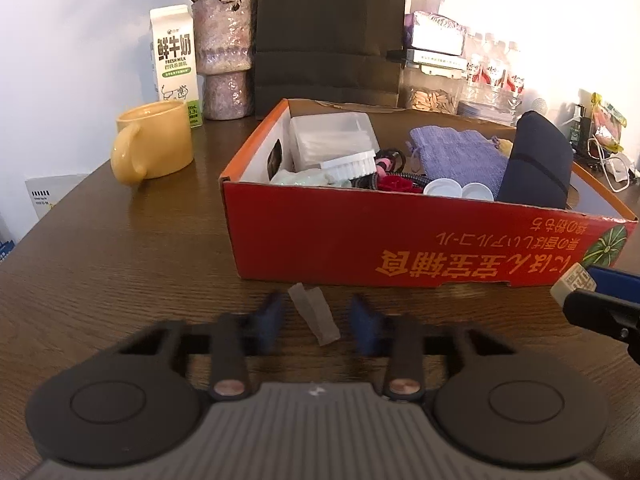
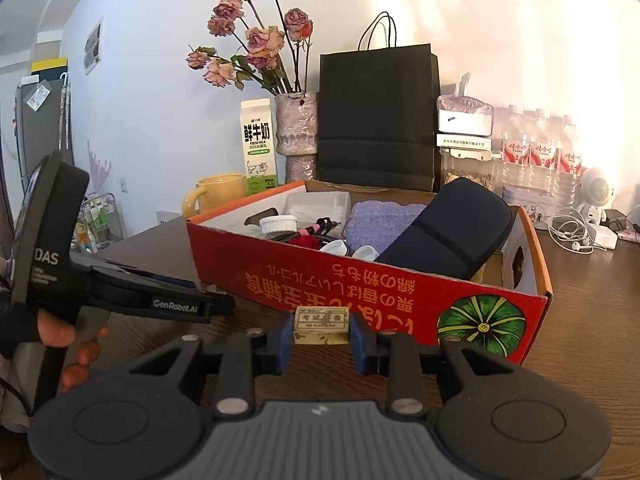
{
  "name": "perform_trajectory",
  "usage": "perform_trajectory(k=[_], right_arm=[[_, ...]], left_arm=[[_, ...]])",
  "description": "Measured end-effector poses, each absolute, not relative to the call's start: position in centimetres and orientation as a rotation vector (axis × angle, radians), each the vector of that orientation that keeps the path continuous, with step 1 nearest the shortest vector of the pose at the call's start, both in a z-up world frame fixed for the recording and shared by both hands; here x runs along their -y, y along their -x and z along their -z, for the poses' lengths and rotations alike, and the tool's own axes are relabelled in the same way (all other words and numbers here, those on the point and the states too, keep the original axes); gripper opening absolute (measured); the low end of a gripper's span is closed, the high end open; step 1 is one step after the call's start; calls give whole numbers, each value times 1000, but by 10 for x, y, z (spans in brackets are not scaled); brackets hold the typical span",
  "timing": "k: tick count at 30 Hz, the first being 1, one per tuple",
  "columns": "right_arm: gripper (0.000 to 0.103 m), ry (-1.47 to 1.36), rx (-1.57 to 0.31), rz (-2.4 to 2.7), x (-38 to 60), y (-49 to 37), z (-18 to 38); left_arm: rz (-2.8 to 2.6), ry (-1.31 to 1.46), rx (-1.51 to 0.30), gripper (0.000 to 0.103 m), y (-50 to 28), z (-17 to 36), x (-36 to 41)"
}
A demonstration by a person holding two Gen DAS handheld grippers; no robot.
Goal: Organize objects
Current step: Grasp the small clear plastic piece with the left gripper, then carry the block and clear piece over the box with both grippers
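While sunlit, wall glows — wooden table | red box

- The left gripper hovers low over the dark brown wooden table, its blue fingertips apart on either side of a small translucent plastic piece without pressing it.
- Just beyond stands an open red cardboard box full of items: a lilac knitted pouch, a dark navy case, a white brush.
- A yellow ceramic mug sits left of the box.
- The right gripper at the right edge holds a small cream eraser.
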State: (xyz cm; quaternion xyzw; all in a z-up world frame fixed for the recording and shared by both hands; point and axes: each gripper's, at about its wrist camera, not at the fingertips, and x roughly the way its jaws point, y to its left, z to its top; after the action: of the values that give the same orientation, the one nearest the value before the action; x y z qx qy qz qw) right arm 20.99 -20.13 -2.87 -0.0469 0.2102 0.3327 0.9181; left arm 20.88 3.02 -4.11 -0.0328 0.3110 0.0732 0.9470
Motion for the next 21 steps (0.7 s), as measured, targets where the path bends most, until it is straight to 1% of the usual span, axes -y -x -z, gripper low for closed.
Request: perform_trajectory(k=[1,3,8,12,21], right_arm=[[29,97,-432,-685,201,-210,29],[29,99,-433,-687,201,-209,29],[29,101,-437,-694,200,-209,30],[29,101,-439,-690,199,-208,31],[29,103,-428,-686,198,-207,30]], left_arm=[[-149,73,-632,11,-209,41,-32],[-150,83,-631,8,-209,41,-34],[-133,116,-620,6,-207,41,-40],[-110,151,-577,5,-195,35,-42],[-21,192,-455,5,-154,-2,-41]])
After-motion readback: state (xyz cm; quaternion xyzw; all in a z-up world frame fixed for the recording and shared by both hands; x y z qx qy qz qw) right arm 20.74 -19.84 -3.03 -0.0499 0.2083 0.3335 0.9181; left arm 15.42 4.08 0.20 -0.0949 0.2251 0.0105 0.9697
